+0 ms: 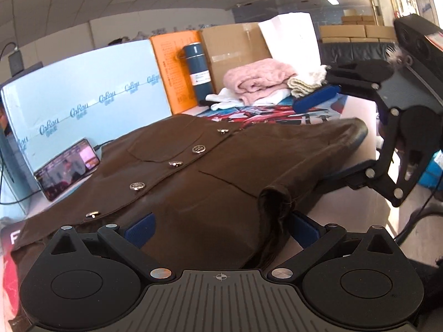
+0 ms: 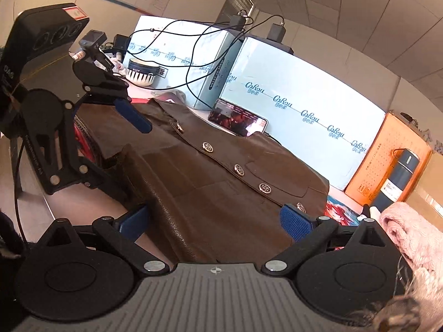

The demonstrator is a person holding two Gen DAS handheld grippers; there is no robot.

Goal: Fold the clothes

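A brown leather jacket (image 1: 210,171) with metal buttons lies flat on the table, front side up. My left gripper (image 1: 221,231) stands open at one end of it, its blue pads (image 1: 139,232) wide apart on either side of the folded sleeve cuff. From the opposite end my right gripper (image 2: 214,221) is open too, with the jacket (image 2: 216,177) lying between its blue pads (image 2: 296,221). Each wrist view shows the other gripper: the right gripper (image 1: 315,141) spans the far edge, and the left gripper (image 2: 133,149) has one finger above the leather and one below.
A pile of folded pink and white knitwear (image 1: 257,80) sits at the table's far end beside a blue flask (image 1: 198,74). A lit phone (image 2: 238,117) leans against pale blue boxes (image 2: 304,94). A striped bowl (image 2: 141,72) and loose cables stand behind.
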